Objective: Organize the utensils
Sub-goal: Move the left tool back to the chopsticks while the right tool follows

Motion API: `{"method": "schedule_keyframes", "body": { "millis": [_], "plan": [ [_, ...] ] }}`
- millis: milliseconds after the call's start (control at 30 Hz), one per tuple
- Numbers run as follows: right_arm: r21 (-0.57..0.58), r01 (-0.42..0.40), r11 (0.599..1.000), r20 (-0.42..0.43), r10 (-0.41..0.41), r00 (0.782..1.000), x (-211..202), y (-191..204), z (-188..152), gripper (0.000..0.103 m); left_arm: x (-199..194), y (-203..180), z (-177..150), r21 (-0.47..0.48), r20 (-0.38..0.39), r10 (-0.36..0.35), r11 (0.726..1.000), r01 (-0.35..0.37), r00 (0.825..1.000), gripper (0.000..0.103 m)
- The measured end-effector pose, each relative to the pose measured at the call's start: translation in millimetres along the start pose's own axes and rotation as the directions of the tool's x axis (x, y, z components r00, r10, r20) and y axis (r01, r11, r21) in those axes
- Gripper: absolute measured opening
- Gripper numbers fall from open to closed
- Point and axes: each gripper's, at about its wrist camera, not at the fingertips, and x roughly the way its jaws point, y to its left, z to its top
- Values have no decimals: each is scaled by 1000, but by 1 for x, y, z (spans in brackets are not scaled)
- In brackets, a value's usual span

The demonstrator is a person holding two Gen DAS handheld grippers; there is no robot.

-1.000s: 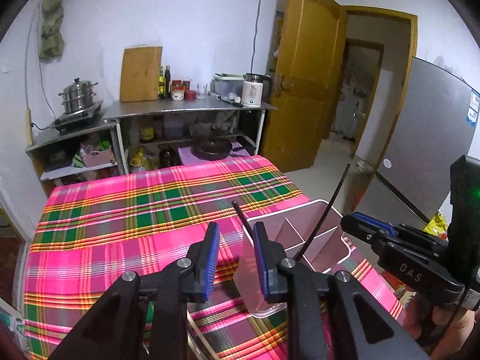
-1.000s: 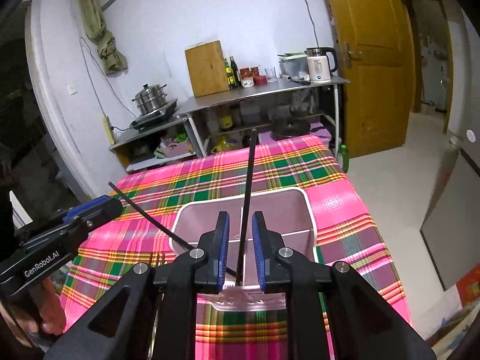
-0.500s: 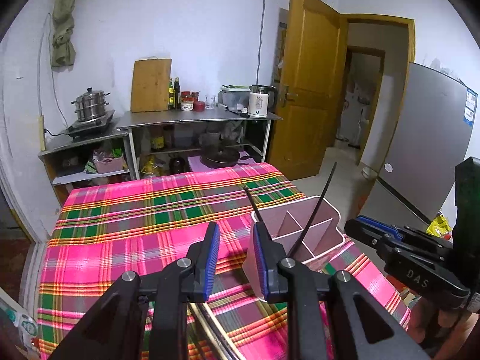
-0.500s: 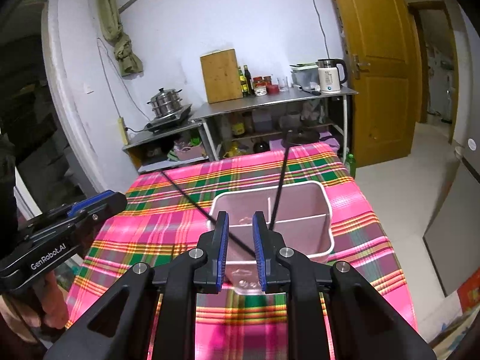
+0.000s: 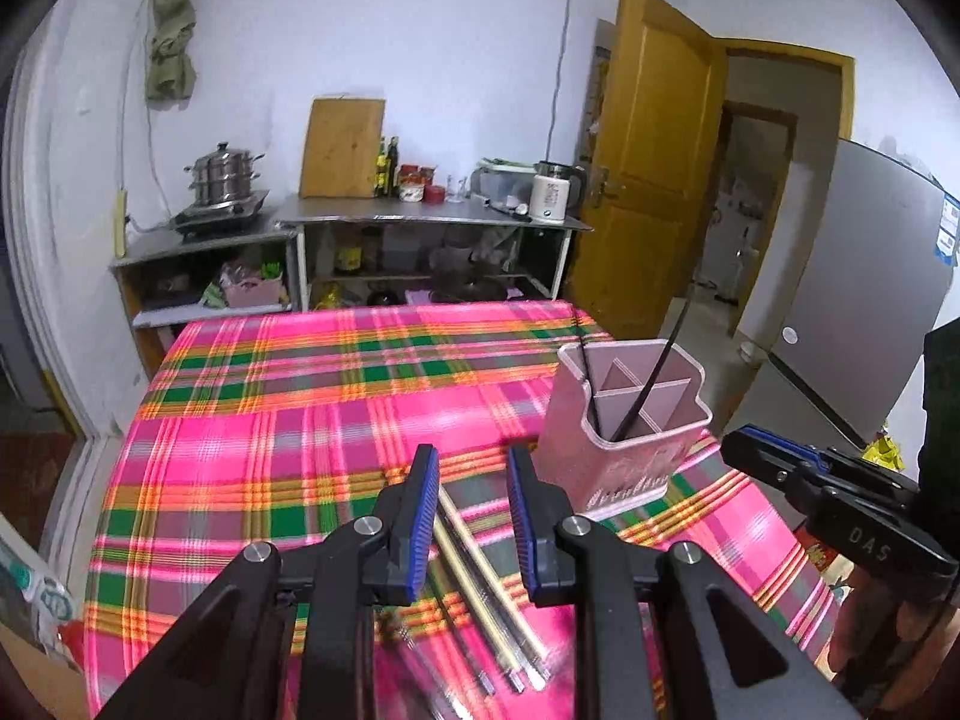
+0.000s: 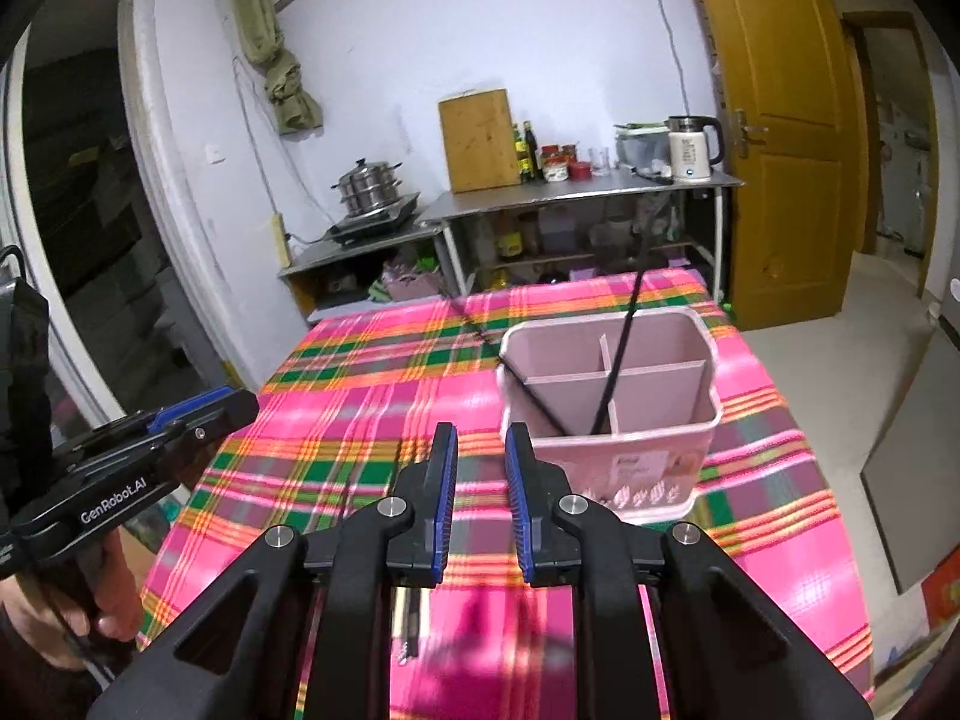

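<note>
A pink divided utensil holder [image 5: 630, 420] [image 6: 612, 396] stands on the plaid tablecloth, with two black chopsticks [image 5: 654, 384] [image 6: 618, 360] leaning in it. Several chopsticks [image 5: 480, 576] lie on the cloth under my left gripper [image 5: 471, 468], which is open and empty, left of the holder. My right gripper [image 6: 480, 456] is open and empty, in front of the holder's left side. A chopstick end [image 6: 411, 624] shows below it. Each gripper also shows in the other's view [image 5: 840, 510] [image 6: 138, 456].
The table [image 5: 300, 396] has a pink and green plaid cloth. Behind it stand metal shelves with a steamer pot [image 5: 225, 174], a cutting board [image 5: 342, 147] and a kettle [image 5: 552, 198]. A wooden door [image 5: 648, 180] and a grey fridge [image 5: 864, 276] are at the right.
Both grippers have drawn back and up from the holder, leaving the two black chopsticks in it. The right gripper let go of its chopstick. The chopsticks on the cloth came into the left view.
</note>
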Motion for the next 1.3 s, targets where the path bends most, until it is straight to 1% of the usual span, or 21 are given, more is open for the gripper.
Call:
{"method": "schedule_keyframes", "body": {
  "millis": [233, 300, 400, 533, 600, 733, 967, 1200, 1300],
  "plan": [
    [-21, -52, 998, -51, 51, 997, 6, 16, -25, 17, -5, 34, -35, -49, -44, 23, 998, -25, 999, 23],
    [-29, -57, 998, -64, 55, 996, 9, 20, -30, 17, -2, 41, -43, -64, -65, 28, 997, -33, 998, 23],
    [-29, -67, 997, -91, 64, 994, 17, 24, -36, 17, 6, 50, -58, -93, -101, 18, 995, -28, 995, 23],
    [-35, -73, 997, -113, 69, 991, 24, 27, -43, 17, 23, 61, -81, -130, -165, 11, 991, -33, 986, 23],
    [-35, -74, 997, -127, 69, 989, 29, 27, -45, 17, 36, 65, -92, -154, -206, 7, 987, -40, 979, 23],
    [-38, -76, 996, -150, 70, 986, 37, 29, -51, 17, 57, 68, -107, -169, -255, 6, 984, -51, 967, 23],
    [-61, -74, 995, -173, 62, 983, 46, 33, -58, 17, 85, 70, -113, -149, -276, 36, 986, -80, 960, 23],
    [-82, -73, 994, -190, 56, 980, 55, 34, -60, 17, 107, 71, -120, -140, -316, 53, 985, -102, 947, 23],
    [-84, -71, 994, -196, 53, 979, 60, 33, -62, 17, 108, 69, -120, -132, -307, 57, 986, -102, 950, 23]
  ]
}}
